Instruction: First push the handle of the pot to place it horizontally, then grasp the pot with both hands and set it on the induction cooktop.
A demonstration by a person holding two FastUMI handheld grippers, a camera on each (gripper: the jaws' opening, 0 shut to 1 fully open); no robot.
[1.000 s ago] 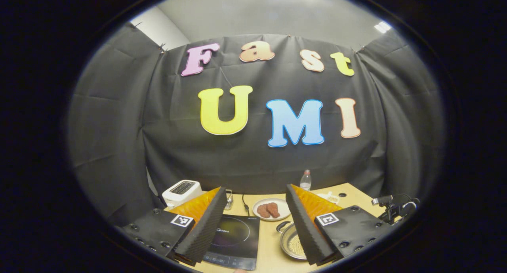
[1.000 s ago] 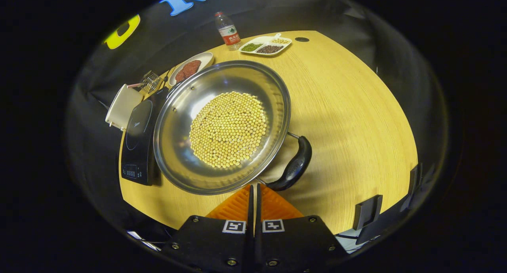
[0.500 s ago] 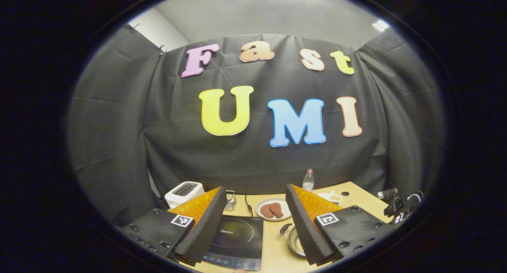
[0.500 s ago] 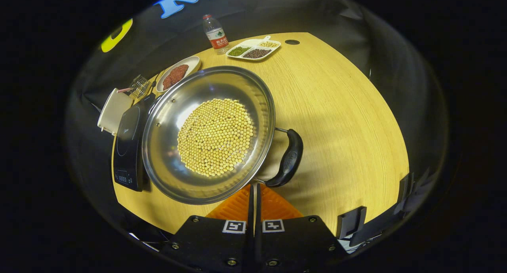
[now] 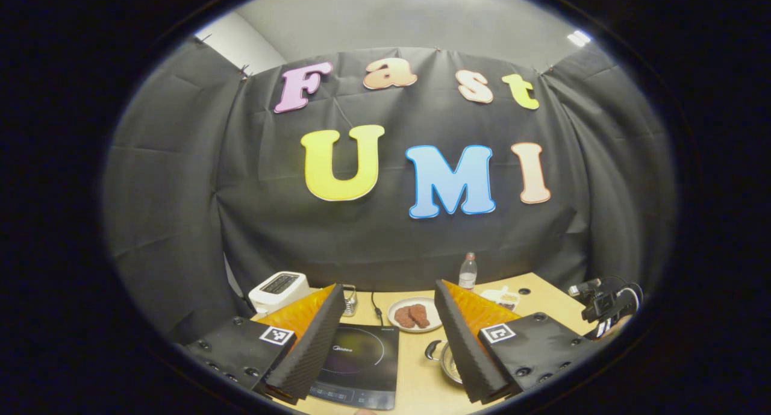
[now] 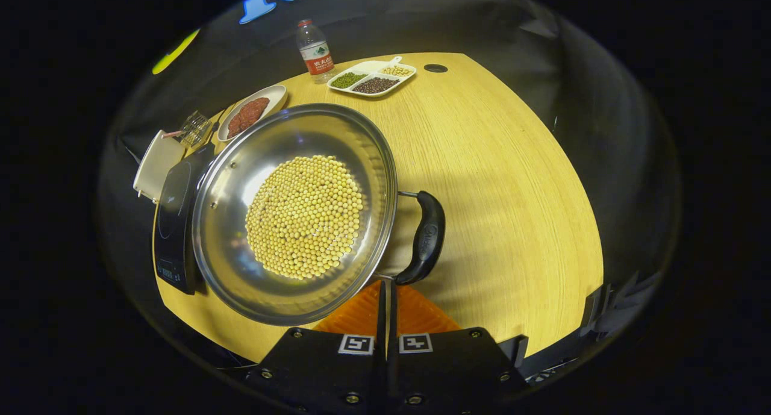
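A steel pot (image 6: 229, 264) holding several yellow beans rests on the wooden table (image 6: 512, 180). Its black loop handle (image 6: 426, 237) sticks out on its right side. My right gripper (image 6: 385, 282) is shut with nothing held, its tips just beside the handle's near end. The black induction cooktop (image 6: 171, 222) lies left of the pot, its edge under the pot's rim. My left gripper (image 5: 389, 286) is open, raised over the near table edge. Between its fingers lie the cooktop (image 5: 361, 364) and part of the pot (image 5: 447, 361).
At the back stand a plate of brown meat (image 6: 250, 111), a water bottle (image 6: 312, 41), a divided dish of beans (image 6: 372, 78), a white appliance (image 6: 153, 165) and a small wire rack (image 6: 196, 129). The right gripper (image 5: 605, 303) shows at the far right.
In the right gripper view the pot has slid left and its handle has swung from the lower right round to the right side. The left gripper view has tilted slightly up.
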